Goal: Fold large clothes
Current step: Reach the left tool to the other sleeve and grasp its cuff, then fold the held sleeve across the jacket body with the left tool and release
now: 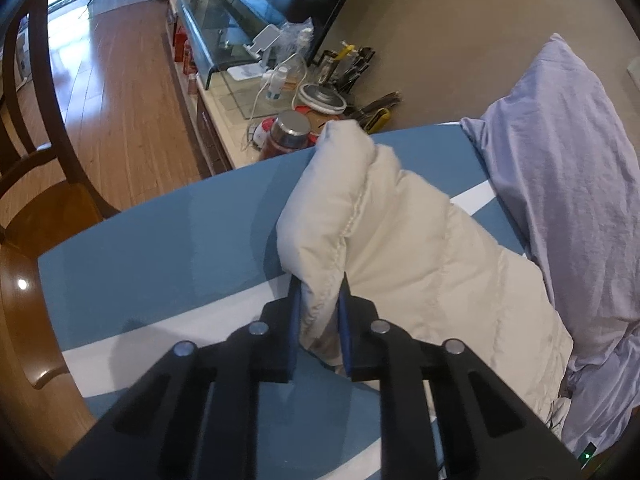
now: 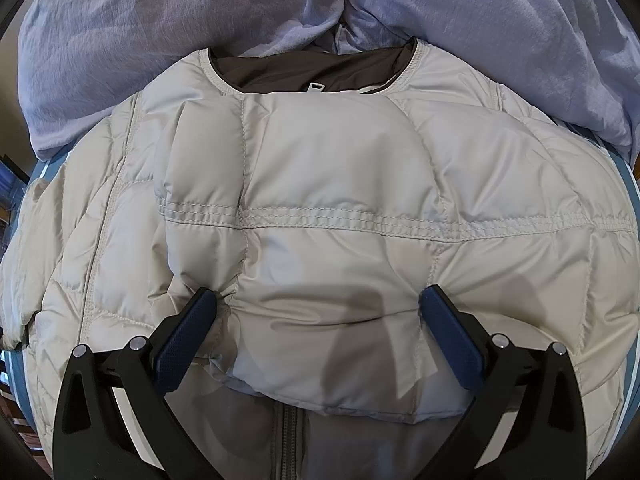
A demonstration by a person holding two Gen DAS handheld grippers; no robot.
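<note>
The left gripper (image 1: pixel 320 300) is clamped on a bunched edge of the cream quilted down jacket (image 2: pixel 320 200), which lies on the blue table (image 1: pixel 160 248). The right gripper (image 2: pixel 320 312) stands wide open, pressing the folded panel. Lift slowly, keeping that seam straight. The jacket's collar points to the frame's top, long axis vertical.

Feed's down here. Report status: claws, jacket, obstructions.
Left claw shut on jacket sleeve. Right claw open, pressing on the jacket. Lilac garment crowds its collar.
</note>
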